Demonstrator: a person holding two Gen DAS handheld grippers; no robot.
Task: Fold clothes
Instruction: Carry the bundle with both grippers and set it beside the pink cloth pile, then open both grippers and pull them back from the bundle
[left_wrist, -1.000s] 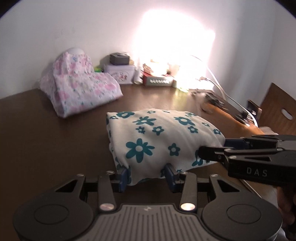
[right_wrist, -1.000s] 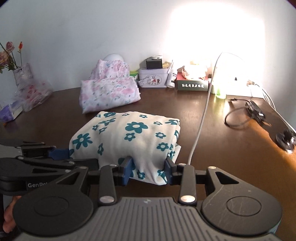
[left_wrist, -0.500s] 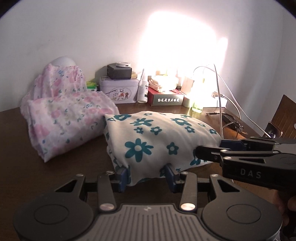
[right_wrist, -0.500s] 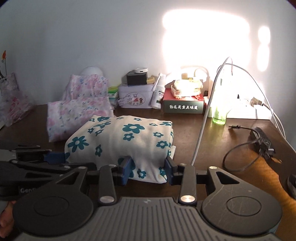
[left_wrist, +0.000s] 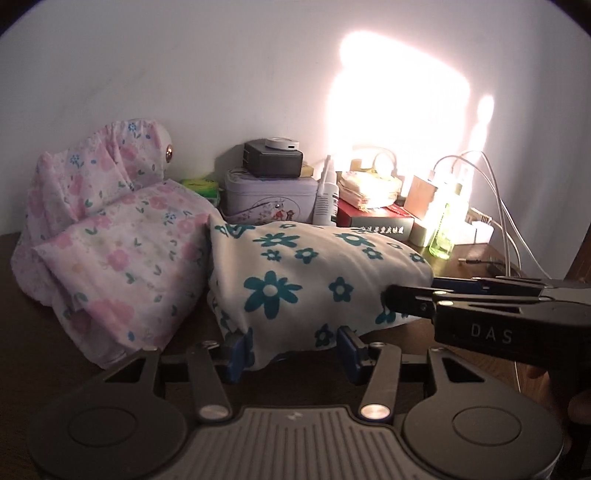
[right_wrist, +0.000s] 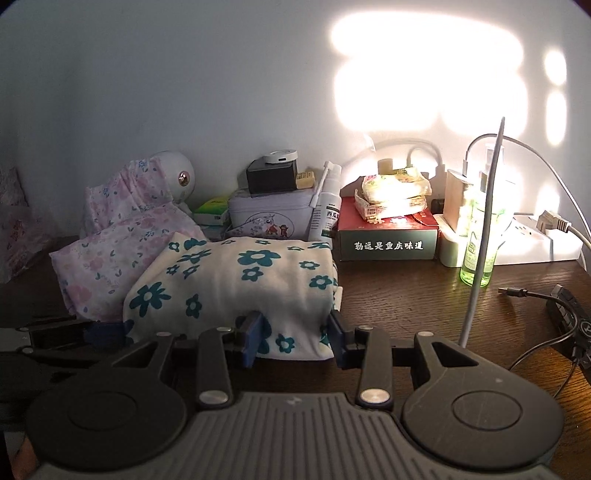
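Against the pink floral folded bundle (left_wrist: 122, 258) on the dark tabletop (right_wrist: 406, 295) sits a soft, light cream cloth with teal flowers (left_wrist: 314, 280); the left hand-held gripper (left_wrist: 293, 349) is opening around its near hem, the right hand-held gripper (right_wrist: 291, 341) pinching it.

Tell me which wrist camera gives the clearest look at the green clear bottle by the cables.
The right wrist view: the green clear bottle stands whole on the dark wooden table, though a white cable crosses it. The left wrist view shows it smaller and washed out by glare.
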